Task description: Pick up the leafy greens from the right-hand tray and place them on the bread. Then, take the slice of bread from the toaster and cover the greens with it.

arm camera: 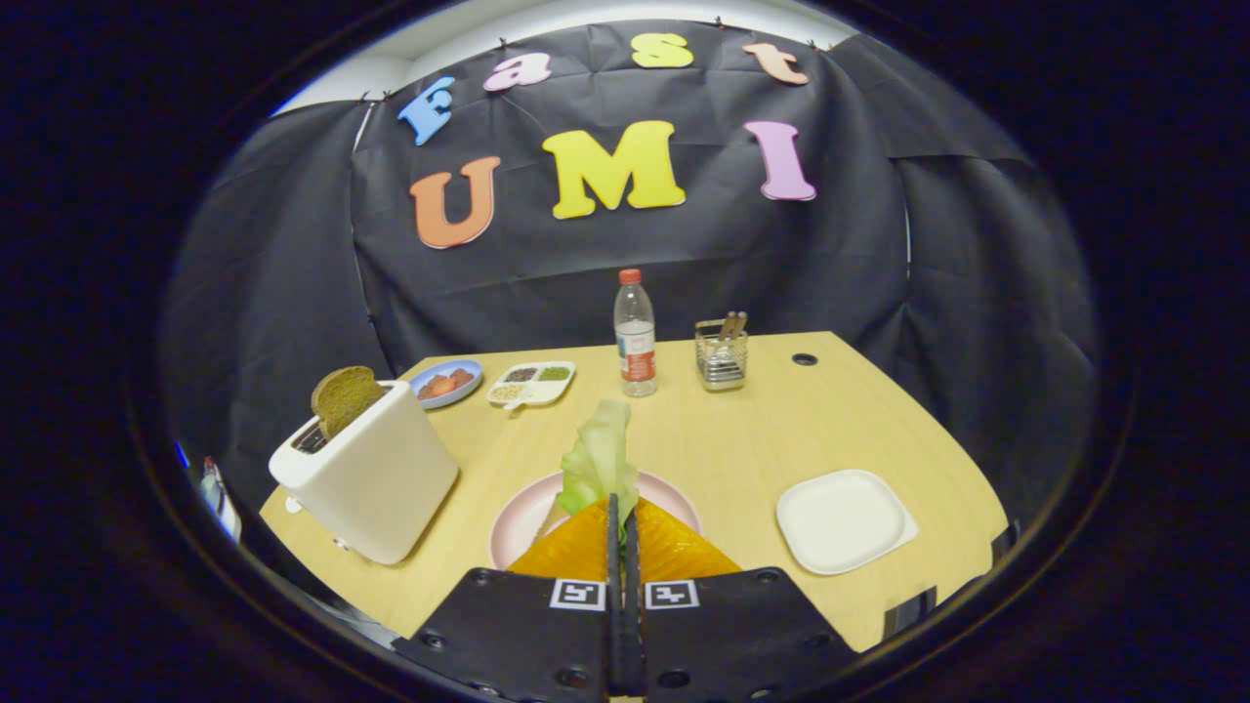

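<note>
My claw (622,508) is clenched on a pale leaf of greens (601,459), both fingers pressed together with the leaf pinched at their tips and standing up just beyond them at the centre of the frame. Directly beneath, a pink plate (527,508) lies on the wooden surface (781,430); I cannot see any bread on it, since my fingers cover its middle. At lower right sits the white square tray (845,520), bare. At lower left stands the white toaster (366,478), with a dark slice of bread (344,395) poking out of its slot. Behind it, towards the middle left, are a blue dish (447,381) of food and a white divided dish (532,383). A water bottle (635,337) and a wire holder (722,353) with utensils stand upright at the far edge, upper centre.
</note>
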The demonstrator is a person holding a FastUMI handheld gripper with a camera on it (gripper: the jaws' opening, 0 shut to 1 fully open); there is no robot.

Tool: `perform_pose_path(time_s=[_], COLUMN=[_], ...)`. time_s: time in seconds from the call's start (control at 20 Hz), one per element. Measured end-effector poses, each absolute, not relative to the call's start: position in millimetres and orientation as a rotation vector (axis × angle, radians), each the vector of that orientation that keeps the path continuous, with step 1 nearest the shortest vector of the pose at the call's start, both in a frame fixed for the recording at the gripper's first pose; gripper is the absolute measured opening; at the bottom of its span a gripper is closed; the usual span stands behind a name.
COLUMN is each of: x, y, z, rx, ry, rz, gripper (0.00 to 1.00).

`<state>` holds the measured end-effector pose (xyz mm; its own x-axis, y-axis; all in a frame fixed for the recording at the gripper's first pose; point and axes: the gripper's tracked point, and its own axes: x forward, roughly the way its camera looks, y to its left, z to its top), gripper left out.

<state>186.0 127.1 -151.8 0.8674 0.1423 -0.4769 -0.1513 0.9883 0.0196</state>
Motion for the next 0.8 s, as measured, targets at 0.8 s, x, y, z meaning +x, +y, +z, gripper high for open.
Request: perform_pose_path(time_s=[0.8], x=[243], y=[139], z=[-234], rx=[0.124], ry=[0.648], rz=[0.113], gripper=[0.00])
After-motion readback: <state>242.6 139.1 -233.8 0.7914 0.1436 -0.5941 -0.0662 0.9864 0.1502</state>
